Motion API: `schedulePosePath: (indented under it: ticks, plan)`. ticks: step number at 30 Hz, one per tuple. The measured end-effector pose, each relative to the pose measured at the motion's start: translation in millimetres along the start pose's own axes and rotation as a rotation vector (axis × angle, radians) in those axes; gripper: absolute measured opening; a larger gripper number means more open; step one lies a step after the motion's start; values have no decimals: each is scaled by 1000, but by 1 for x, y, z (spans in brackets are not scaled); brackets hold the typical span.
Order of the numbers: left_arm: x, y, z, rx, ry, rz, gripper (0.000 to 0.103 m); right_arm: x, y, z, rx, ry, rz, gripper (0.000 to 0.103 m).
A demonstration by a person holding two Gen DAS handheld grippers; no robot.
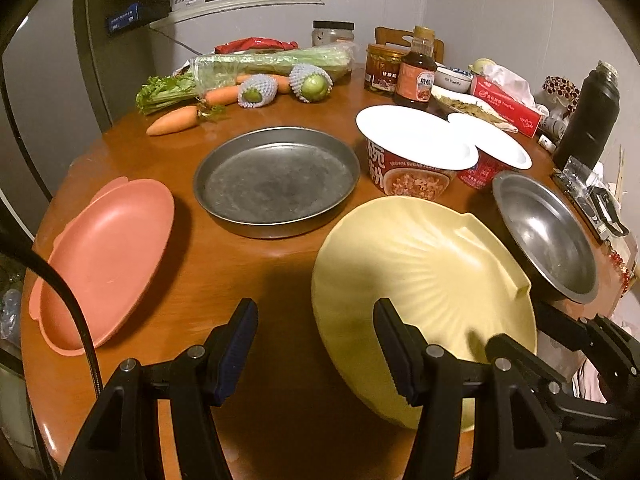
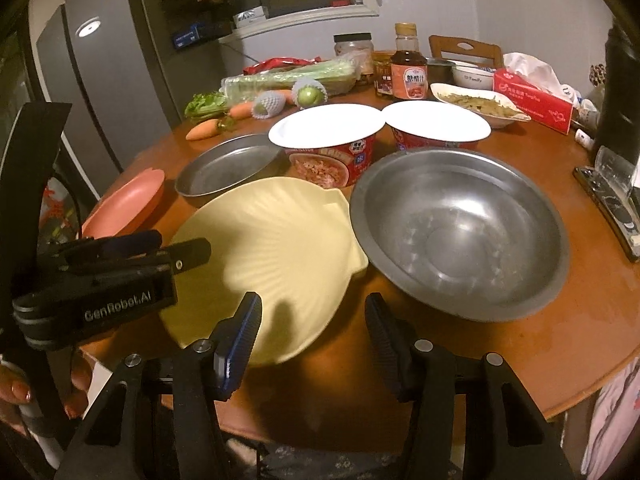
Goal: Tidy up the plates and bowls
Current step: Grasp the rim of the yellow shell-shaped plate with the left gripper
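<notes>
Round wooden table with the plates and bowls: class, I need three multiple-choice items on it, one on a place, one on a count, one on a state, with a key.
1. What lies directly left of the steel bowl?
A. pink plate
B. yellow shell-shaped plate
C. tissue box

2. How many white-lidded noodle cups stand on the table?
A. one
B. two
C. four

3. How is the left gripper?
A. open, holding nothing
C. shut on a carrot
B. shut on the flat steel pan

Key: 1 B, the yellow shell-shaped plate lies beside the bowl's rim; 2 B, two noodle cups stand side by side; 3 A, bare table shows between its fingers.
</notes>
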State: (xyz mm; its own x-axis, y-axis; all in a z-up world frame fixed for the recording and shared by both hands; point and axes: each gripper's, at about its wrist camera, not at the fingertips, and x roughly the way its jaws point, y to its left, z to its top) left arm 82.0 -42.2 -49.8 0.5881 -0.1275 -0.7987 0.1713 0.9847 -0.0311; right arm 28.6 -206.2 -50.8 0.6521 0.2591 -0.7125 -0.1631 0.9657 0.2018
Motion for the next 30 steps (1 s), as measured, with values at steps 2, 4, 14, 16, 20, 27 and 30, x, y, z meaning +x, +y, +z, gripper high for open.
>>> schedulePosePath:
  ticks: [2, 4, 14, 16, 20, 27, 30]
  plan:
    - [4, -1, 0, 4, 4, 2, 60, 4, 1, 2, -2, -3, -1, 54]
    - [7, -2, 1, 7, 11, 3, 60, 8, 1, 3, 4, -3, 6, 50]
    - [6, -5, -1, 6, 8, -40, 57, 14, 6, 3, -6, 1, 7, 47]
    - [4, -6, -1, 10, 6, -51, 57, 12, 9, 2, -11, 3, 14, 45]
    - [-4, -5, -2, 15, -5, -50, 57, 8, 18, 3, -22, -4, 41, 45]
    - [-15, 10, -2, -20, -21, -60, 57, 1, 32, 4, -47, -12, 41, 43]
    - [-23, 16, -2, -31, -40, -59, 57, -2, 39, 6, -60, -19, 44, 43]
